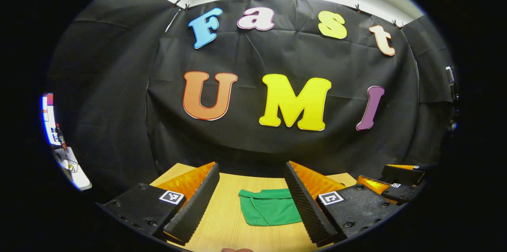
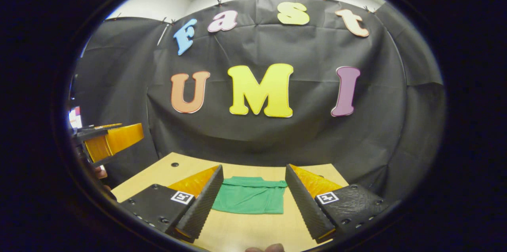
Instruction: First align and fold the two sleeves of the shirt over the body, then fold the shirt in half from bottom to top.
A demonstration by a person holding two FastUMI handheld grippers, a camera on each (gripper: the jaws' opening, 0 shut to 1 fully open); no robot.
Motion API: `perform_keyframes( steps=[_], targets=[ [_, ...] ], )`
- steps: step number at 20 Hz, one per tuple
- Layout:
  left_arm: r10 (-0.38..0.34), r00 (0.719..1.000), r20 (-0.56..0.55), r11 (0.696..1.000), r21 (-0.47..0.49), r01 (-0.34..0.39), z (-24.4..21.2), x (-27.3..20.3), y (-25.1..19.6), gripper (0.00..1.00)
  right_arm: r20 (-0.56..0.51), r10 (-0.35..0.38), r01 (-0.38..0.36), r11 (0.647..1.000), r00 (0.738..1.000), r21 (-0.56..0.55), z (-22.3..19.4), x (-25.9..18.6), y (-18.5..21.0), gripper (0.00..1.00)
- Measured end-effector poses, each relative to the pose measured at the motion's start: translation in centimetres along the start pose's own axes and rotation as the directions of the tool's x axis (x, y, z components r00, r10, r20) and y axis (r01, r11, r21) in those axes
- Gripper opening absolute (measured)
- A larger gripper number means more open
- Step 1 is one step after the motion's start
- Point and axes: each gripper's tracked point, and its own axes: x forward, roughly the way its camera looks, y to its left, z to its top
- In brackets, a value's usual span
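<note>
Folded green shirt (image 1: 269,207) on table (image 1: 222,224) between open left gripper (image 1: 249,200) fingers

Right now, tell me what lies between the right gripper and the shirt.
Nothing: in the right gripper view, bare table runs from the open right gripper up to the folded green shirt.

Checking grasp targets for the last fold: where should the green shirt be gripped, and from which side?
The green shirt lies flat on the wooden table as a compact rectangle, sleeves seemingly already folded in. Probably best to pinch the near hem corners, one per hand-held gripper, coming in low from the near side: that edge faces both open grippers, left and right, and can be carried up to the collar.
</note>
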Motion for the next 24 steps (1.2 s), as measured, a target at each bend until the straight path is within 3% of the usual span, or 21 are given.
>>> perform_keyframes(
  steps=[11, 13, 18, 24],
  targets=[
    [0.002, 1.000, -0.002, 1.000, 0.021, -0.002, 0.1, 0.1, 0.9, 1.00, 0.028, 0.021, -0.021, 1.000, 0.999, 0.009, 1.2, 0.5, 1.6, 0.94],
    [0.004, 1.000, -0.003, 1.000, 0.018, -0.004, 0.1, 0.4, 1.0, 1.00, 0.021, 0.018, -0.018, 1.000, 1.000, 0.007, 1.2, 1.2, 1.7, 0.99],
    [0.016, 1.000, -0.007, 1.000, 0.023, -0.015, 0.1, 0.8, 1.7, 1.00, 0.047, 0.031, -0.032, 0.999, 0.998, 0.009, 2.1, 2.1, 2.3, 0.94],
    [0.024, 1.000, -0.017, 1.000, 0.017, -0.023, -0.1, 1.4, 1.9, 1.00, 0.043, 0.041, -0.041, 0.999, 0.998, 0.010, 2.3, 3.0, 2.5, 0.94]
  ],
)
